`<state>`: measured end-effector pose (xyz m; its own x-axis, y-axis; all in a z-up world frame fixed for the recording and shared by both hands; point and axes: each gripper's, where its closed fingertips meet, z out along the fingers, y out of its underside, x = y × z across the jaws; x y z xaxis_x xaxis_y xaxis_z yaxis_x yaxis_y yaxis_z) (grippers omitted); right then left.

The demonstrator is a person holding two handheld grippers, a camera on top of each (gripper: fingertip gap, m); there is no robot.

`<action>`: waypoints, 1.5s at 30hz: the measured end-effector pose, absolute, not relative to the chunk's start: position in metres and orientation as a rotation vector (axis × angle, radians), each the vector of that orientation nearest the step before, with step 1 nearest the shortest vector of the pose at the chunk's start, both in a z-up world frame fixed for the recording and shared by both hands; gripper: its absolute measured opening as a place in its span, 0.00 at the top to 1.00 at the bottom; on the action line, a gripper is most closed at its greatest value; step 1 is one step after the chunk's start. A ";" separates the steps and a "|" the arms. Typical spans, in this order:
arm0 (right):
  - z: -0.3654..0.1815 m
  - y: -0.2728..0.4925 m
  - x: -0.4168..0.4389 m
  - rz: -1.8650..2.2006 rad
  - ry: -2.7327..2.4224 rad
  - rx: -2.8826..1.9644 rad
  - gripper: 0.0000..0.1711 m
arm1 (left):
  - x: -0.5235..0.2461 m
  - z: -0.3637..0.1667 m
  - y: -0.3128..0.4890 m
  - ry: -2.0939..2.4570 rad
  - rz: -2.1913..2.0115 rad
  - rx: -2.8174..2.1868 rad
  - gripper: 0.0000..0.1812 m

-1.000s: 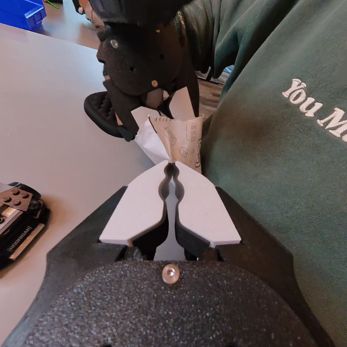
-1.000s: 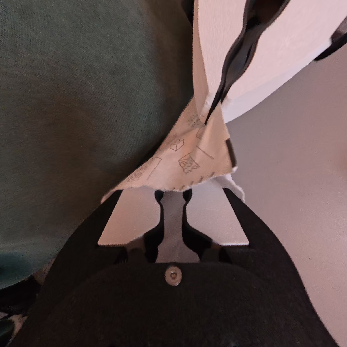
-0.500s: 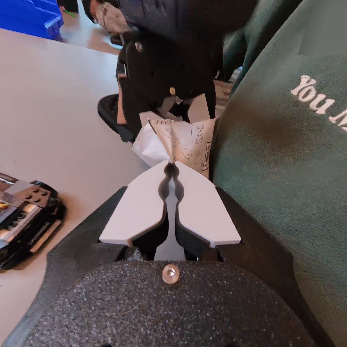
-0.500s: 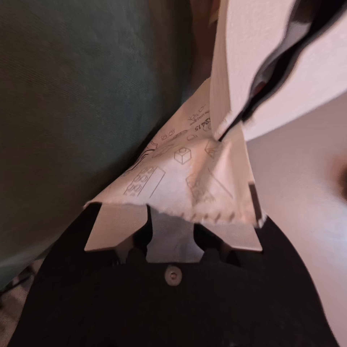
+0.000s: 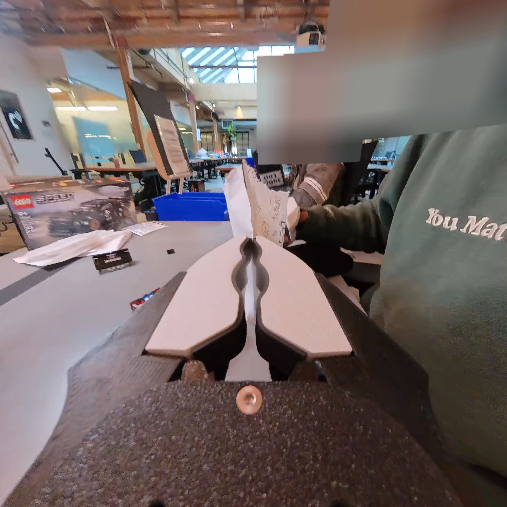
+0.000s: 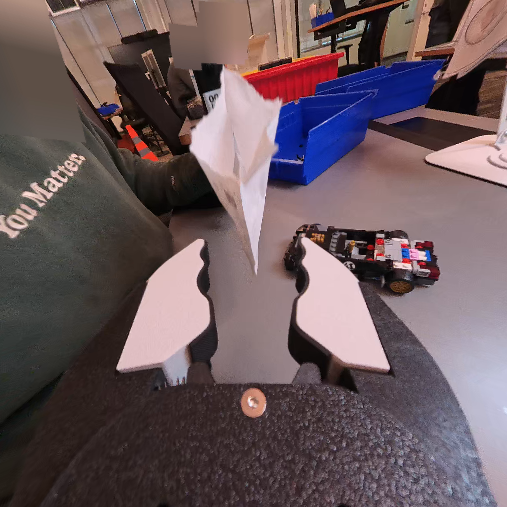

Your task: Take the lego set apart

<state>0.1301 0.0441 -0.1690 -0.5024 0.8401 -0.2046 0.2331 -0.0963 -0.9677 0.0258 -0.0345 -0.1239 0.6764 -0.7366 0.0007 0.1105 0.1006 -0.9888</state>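
My left gripper (image 5: 251,241) is pinched tight on a white paper bag (image 5: 260,211) printed with brick outlines; the bag stands up from the fingertips, its torn edge uppermost, and a strip of the paper runs back through the slot between my two white fingers (image 5: 208,304). My right gripper (image 6: 253,247) is spread wide with nothing between its fingers, held above the grey table (image 6: 384,197). In its view the same bag (image 6: 238,153) hangs just ahead of the gap, its lower corner pointing down between the fingertips without touching either one.

The lego car (image 6: 365,258) sits on the table just beyond my right finger, on the right side: black, roof off, coloured studs exposed, gold wheels. Farther back stands an open blue bin (image 6: 323,137), with a red bin (image 6: 296,74) behind it.

In the left view, the lego set box (image 5: 71,211) stands at the far left of the table, a flat white bag (image 5: 74,247) lies in front of it, and a small black plate piece (image 5: 112,260) lies nearer. My green sweatshirt (image 5: 444,274) fills the right side.
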 end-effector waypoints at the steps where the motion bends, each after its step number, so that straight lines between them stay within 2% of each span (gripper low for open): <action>1: -0.173 0.043 0.126 1.643 -1.701 -1.167 0.67 | 0.023 -0.122 -0.034 0.571 -0.681 -1.320 1.00; 5: -0.173 0.036 0.104 1.679 -1.732 -1.127 0.77 | 0.018 -0.125 -0.028 0.524 -0.688 -1.324 1.00; 9: -0.167 0.035 0.089 1.660 -1.772 -1.085 0.99 | 0.008 -0.129 -0.021 0.465 -0.651 -1.366 1.00; 11: -0.166 0.039 0.085 1.663 -1.767 -1.093 1.00 | -0.004 -0.130 -0.015 0.388 -0.616 -1.412 0.98; 13: -0.166 0.044 0.084 1.651 -1.764 -1.105 1.00 | -0.022 -0.125 -0.009 0.271 -0.555 -1.462 0.85; 15: -0.168 0.050 0.085 1.624 -1.765 -1.116 1.00 | -0.050 -0.115 -0.014 0.151 -0.433 -1.565 0.79; 21: -0.177 0.066 0.088 1.557 -1.784 -1.167 1.00 | -0.237 -0.088 -0.109 -0.321 0.421 -1.932 0.80; 23: -0.176 0.065 0.087 1.580 -1.777 -1.158 1.00 | -0.293 -0.101 -0.143 -0.495 0.479 -2.057 0.79; 26: -0.180 0.064 0.087 1.572 -1.791 -1.164 1.00 | -0.332 -0.151 -0.164 -0.732 0.233 -2.266 0.66; 29: -0.181 0.060 0.093 1.572 -1.803 -1.160 1.00 | -0.351 -0.197 -0.174 -0.884 0.100 -2.433 0.59; 32: -0.182 0.059 0.098 1.586 -1.800 -1.176 1.00 | -0.356 -0.224 -0.173 -1.018 -0.034 -2.506 0.64; 34: -0.181 0.058 0.100 1.590 -1.796 -1.178 1.00 | -0.343 -0.240 -0.174 -1.051 -0.157 -2.587 0.76; 37: -0.181 0.055 0.104 1.572 -1.797 -1.176 1.00 | -0.322 -0.258 -0.185 -1.067 -0.221 -2.709 0.77; 42: -0.179 0.052 0.107 1.578 -1.798 -1.165 1.00 | -0.330 -0.261 -0.198 -1.125 -0.100 -2.670 0.91; 45: -0.181 0.050 0.107 1.589 -1.810 -1.168 1.00 | -0.329 -0.256 -0.201 -1.091 -0.077 -2.661 0.93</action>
